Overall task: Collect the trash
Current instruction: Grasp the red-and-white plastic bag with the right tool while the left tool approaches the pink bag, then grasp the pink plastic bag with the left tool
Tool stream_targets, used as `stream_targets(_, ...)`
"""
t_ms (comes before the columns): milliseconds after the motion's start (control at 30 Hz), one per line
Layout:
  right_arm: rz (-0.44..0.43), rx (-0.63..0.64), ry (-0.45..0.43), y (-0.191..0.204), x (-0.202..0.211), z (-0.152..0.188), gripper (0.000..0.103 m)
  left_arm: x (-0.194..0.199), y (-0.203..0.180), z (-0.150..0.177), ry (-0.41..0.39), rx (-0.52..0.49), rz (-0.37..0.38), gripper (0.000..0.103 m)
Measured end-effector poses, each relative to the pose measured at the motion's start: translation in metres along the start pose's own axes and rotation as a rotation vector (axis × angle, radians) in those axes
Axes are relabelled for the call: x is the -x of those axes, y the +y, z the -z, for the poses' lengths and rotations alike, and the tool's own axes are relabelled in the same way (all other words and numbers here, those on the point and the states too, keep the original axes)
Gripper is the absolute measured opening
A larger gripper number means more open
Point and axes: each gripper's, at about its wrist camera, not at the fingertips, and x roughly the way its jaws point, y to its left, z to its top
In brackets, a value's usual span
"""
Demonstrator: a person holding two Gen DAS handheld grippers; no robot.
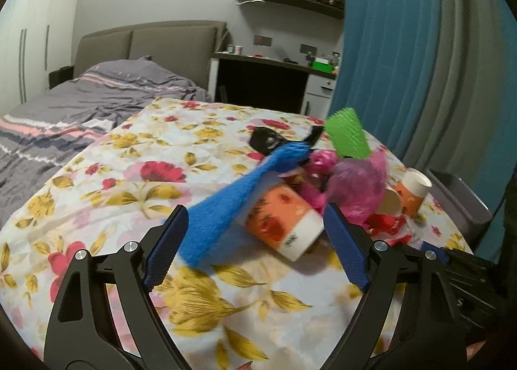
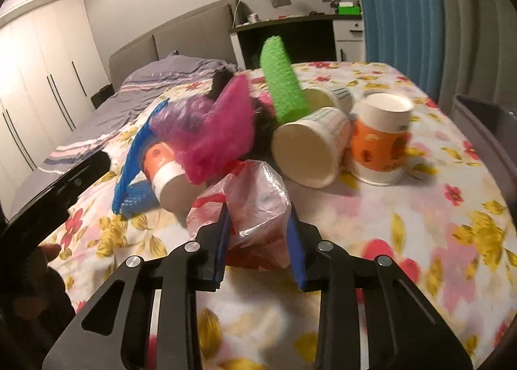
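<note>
A heap of trash lies on a floral-clothed table (image 1: 106,182): a blue foam net (image 1: 223,208), an orange paper cup on its side (image 1: 284,224), pink plastic (image 1: 358,185), a green foam net (image 1: 347,134), a black scrap (image 1: 268,140). My left gripper (image 1: 255,224) is open, its fingers either side of the blue net and orange cup. My right gripper (image 2: 258,224) is shut on a crumpled clear and red plastic bag (image 2: 258,201). Behind it lie a white cup on its side (image 2: 307,150) and an upright orange cup (image 2: 378,143).
A grey bin (image 2: 484,130) stands at the table's right edge; it also shows in the left wrist view (image 1: 458,195). A bed (image 1: 80,101) lies to the left, a desk (image 1: 274,79) and blue curtain (image 1: 387,46) behind.
</note>
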Motion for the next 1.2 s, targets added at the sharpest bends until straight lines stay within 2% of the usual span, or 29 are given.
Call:
stream_targets(133,0.047,-0.009,-0.04,-0.017,0.025,0.008,0.033,-0.004,-0.018,0.005,0.024,-0.022,0.054,0.079)
stream_targets(300,0.093,-0.045,-0.08,-0.041,0.046,0.015,0.033,-0.008,-0.044,0.012,0.044,-0.058,0.113,0.078)
stream_targets(500,0.119,-0.084,-0.093,-0.056,0.058,0.023,0.033,-0.012,-0.069,0.023,0.099,-0.093,0.181,0.073)
stream_targets(833,0.139,-0.113,-0.114,-0.073,0.071,0.027,0.034,-0.031,-0.102,0.023,0.161,-0.123,0.22,0.072)
stream_targets(900,0.142,-0.12,-0.116,-0.074,0.073,0.027,0.034,-0.035,-0.11,0.023,0.172,-0.148,0.215,0.068)
stream_targets(1033,0.142,-0.125,-0.117,-0.077,0.075,0.027,0.034,-0.049,-0.118,0.029,0.228,-0.18,0.181,0.039)
stream_targets(1100,0.144,-0.123,-0.118,-0.078,0.076,0.028,0.034,-0.05,-0.116,0.03,0.229,-0.17,0.178,0.031)
stream_targets(1167,0.148,-0.125,-0.118,-0.079,0.076,0.029,0.034,-0.049,-0.112,0.029,0.224,-0.157,0.183,0.017)
stream_targets(1200,0.148,-0.128,-0.118,-0.08,0.077,0.029,0.034,-0.048,-0.111,0.028,0.221,-0.153,0.186,0.015)
